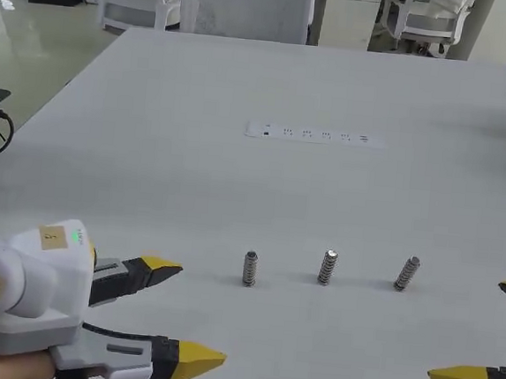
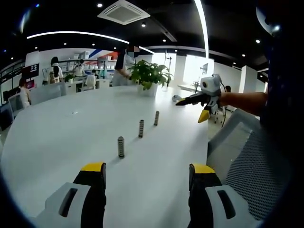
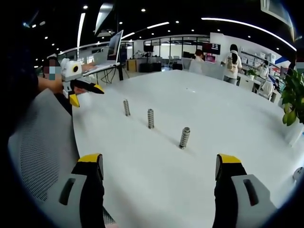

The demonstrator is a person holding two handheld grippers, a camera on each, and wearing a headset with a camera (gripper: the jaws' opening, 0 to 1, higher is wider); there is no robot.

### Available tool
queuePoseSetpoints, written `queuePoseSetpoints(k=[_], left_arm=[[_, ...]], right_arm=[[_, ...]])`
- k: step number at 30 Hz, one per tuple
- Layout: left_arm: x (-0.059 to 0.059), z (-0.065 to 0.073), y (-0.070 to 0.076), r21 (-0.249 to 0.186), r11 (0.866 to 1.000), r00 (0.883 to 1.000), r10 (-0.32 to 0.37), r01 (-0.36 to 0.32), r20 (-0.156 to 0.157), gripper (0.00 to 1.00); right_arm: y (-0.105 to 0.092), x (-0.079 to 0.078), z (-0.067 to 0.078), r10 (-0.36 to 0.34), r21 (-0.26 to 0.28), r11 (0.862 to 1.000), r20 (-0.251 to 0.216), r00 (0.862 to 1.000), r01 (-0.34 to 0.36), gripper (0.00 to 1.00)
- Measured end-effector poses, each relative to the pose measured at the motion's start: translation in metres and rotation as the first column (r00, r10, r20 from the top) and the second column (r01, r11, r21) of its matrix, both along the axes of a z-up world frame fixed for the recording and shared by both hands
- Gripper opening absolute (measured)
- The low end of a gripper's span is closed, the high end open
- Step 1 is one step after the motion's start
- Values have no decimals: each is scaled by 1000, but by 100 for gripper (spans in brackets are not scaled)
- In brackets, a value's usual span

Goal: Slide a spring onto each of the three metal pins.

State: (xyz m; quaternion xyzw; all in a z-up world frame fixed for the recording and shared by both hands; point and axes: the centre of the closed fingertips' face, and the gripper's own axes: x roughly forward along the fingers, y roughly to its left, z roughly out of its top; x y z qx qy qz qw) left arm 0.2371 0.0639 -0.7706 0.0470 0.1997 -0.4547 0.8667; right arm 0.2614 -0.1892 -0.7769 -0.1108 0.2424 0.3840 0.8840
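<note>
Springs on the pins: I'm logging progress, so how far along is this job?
Done: left spring, middle spring and right spring each sit on a pin. In hand: nothing; left gripper and right gripper are open. Left: apparently nothing.

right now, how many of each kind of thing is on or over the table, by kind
pins with a spring on: 3
claws, both open, left claw and right claw: 2
socket strip: 1
total: 6
</note>
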Motion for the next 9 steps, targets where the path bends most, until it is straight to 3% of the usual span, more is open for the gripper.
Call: queuePoseSetpoints(k=[9], left_arm=[[0, -1, 1, 2, 1000, 1000, 2, -2, -4, 67]], right_arm=[[0, -1, 0, -4, -2, 1000, -5, 1000, 4, 98]])
